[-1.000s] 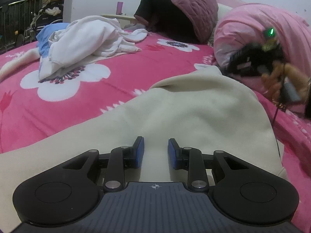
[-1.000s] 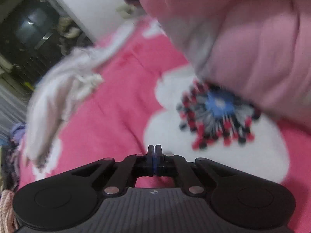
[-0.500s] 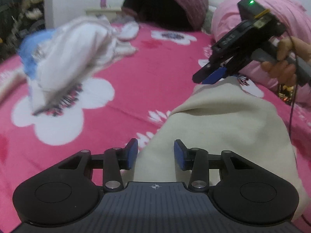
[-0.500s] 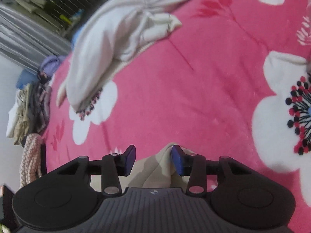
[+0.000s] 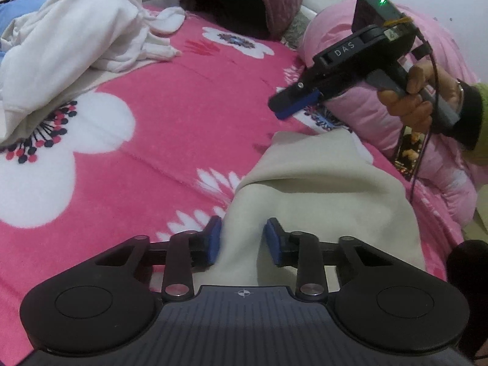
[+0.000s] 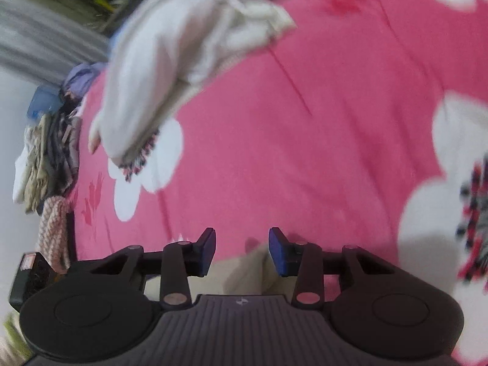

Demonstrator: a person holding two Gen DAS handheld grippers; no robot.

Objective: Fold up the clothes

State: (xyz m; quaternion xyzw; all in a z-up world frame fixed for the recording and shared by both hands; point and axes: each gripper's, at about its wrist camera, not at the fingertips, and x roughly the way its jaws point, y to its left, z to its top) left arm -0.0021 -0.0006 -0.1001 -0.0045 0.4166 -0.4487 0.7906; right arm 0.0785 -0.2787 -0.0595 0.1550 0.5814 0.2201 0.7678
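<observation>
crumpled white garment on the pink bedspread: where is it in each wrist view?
Left wrist view: crumpled white fabric garment fills the upper left, on the pink flowered bedspread, beyond the flat beige cloth.
Right wrist view: same garment, blurred, upper left to top centre; a bit of the beige cloth shows between the jaws.
Shared landmark: the white flower print with dark stamens at the garment's near end.

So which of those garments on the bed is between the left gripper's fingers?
The beige garment; the white one lies crumpled further up the bed.
</observation>
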